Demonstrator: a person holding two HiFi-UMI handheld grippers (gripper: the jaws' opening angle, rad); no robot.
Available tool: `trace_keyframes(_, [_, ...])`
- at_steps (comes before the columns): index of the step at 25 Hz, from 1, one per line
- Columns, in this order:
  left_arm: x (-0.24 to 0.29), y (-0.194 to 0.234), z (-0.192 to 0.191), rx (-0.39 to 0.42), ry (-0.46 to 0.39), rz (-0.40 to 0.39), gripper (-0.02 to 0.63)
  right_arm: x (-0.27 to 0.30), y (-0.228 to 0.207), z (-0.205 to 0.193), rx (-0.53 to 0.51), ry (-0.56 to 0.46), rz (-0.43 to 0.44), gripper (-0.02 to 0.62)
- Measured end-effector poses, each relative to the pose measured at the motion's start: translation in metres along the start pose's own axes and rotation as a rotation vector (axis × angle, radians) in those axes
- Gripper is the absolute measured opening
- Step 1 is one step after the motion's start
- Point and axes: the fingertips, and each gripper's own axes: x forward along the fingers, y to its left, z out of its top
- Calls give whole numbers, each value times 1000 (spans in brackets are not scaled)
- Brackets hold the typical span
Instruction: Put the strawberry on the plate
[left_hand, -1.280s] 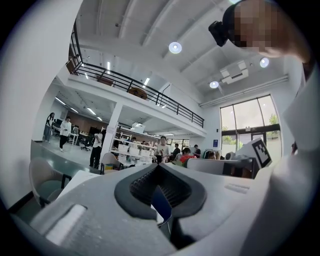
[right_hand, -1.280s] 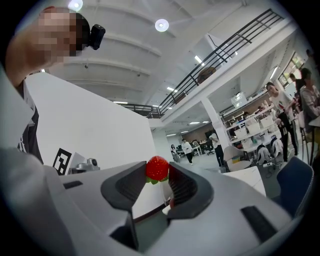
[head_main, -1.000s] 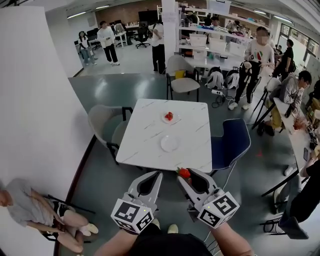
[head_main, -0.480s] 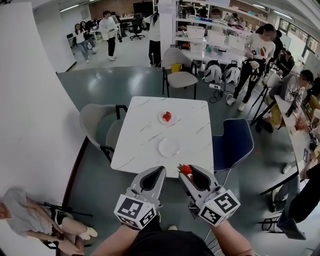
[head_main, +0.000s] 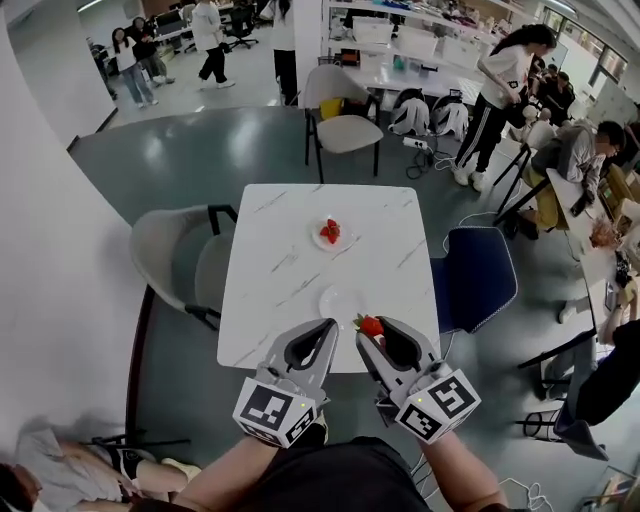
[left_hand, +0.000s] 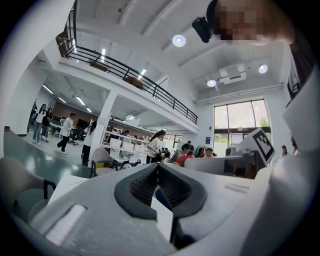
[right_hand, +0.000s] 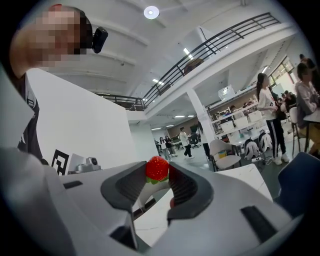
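Note:
A red strawberry (head_main: 371, 326) with green leaves is pinched at the tips of my right gripper (head_main: 372, 327), which is shut on it over the near edge of the white marble table (head_main: 280, 270). The right gripper view shows the same strawberry (right_hand: 157, 169) pressed between the dark pads (right_hand: 182, 187). An empty white plate (head_main: 338, 300) lies just beyond the grippers. Farther back, a second small plate (head_main: 318, 241) bears another strawberry (head_main: 330, 231). My left gripper (head_main: 330, 324) hovers beside the right one, its jaws shut with nothing held, as the left gripper (left_hand: 158, 166) view confirms.
A grey chair (head_main: 170, 255) stands at the table's left and a blue chair (head_main: 480, 278) at its right. Another chair (head_main: 340, 125) is behind the table. Several people stand or sit around desks at the back and right. One person (head_main: 60, 480) sits at lower left.
The table has come closer in the head view. Both grippers now reach over its near edge, the right one still holding the strawberry.

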Motion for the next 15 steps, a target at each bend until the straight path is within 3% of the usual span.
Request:
trace_keyframes(6, [23,42,-17,-19,28,-22,11,39,-24,-16,-3,42,-51,144])
trace_keyframes(15, [62,77,-76,-56,88,-15,11,66,-83,-77,-14,176,-109,144])
